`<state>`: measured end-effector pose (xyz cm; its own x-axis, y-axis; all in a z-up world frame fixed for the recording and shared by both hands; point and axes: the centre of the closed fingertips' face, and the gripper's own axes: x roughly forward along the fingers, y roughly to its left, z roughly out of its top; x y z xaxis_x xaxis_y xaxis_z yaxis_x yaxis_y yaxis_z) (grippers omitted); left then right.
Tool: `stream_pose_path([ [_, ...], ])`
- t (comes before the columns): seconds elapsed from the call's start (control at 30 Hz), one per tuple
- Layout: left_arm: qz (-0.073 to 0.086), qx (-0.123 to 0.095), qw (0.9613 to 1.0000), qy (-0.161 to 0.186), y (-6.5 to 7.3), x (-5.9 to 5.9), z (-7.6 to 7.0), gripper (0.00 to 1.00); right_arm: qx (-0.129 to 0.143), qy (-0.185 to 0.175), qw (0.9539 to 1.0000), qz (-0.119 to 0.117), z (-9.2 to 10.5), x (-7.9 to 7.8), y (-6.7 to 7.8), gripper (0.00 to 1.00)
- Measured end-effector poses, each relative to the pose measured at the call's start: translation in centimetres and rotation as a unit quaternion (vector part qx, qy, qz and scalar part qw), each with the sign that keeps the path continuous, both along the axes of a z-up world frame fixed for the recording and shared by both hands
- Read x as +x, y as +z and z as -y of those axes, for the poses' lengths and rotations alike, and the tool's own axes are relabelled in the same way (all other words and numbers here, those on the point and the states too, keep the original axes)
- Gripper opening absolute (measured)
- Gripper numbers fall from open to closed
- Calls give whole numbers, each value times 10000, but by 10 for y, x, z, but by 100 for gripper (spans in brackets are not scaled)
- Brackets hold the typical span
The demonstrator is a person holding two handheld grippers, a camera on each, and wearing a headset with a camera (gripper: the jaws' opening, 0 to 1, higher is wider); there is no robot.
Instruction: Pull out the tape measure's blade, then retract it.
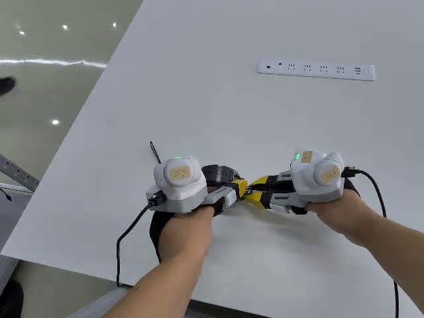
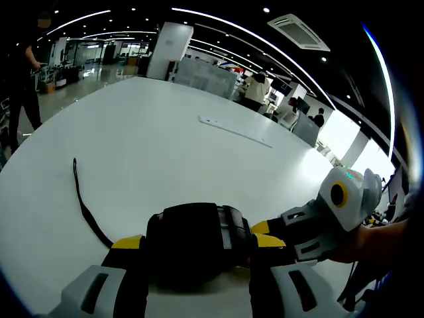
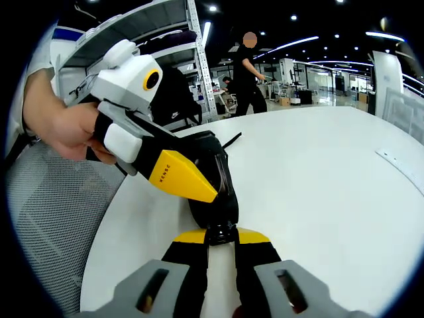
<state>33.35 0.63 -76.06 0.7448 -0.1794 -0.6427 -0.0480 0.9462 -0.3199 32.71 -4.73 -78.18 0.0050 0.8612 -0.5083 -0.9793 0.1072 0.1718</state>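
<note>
Here, at lower centre of the frame, your left gripper (image 1: 234,193) clamps the hard-cased tape measure (image 1: 218,175) on the surface (image 1: 199,79); your right gripper (image 1: 256,197) pinches the blade tip (image 3: 220,232), probably springy.

The left gripper (image 1: 233,187) and right gripper (image 1: 256,191) are showing round white shells, black jaws with yellow ends, and green lights (image 1: 177,158). Black cables (image 1: 130,231) are trailing behind them.

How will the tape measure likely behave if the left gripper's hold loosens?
The tape measure looks rigid, so the left gripper clamping its flanks probably won't deform it. Its rounded black case may slide or pivot toward the right gripper, which pinches its blade tip. The strap looks floppy.
</note>
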Motion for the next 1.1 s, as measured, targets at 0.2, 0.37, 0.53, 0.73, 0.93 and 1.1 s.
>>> stream_pose_path([
  [0.2, -22, 99, 9999, -49, -1, -1, 2, 59, -73, 7, 10000, 11, 0, -1, -2, 11],
  [0.37, -14, 133, 9999, -53, -1, 0, 1, 59, -89, -45, 9999, -48, 1, -2, -3, 11],
  [0.53, 3, 223, 9997, -97, -1, 0, 3, 59, -147, -75, 9999, -50, 1, -3, -6, 12],
  [0.73, 10, 191, 9998, -93, -1, -1, 2, 59, -142, -87, 9999, -36, 0, -2, -5, 12],
  [0.93, 45, 196, 9997, -129, 0, -1, 2, 59, -63, -137, 9998, -114, 1, -2, -3, 12],
  [1.1, 91, 198, 9995, -212, 1, -1, 2, 59, -99, -218, 9995, -189, 6, -3, -5, 15],
])
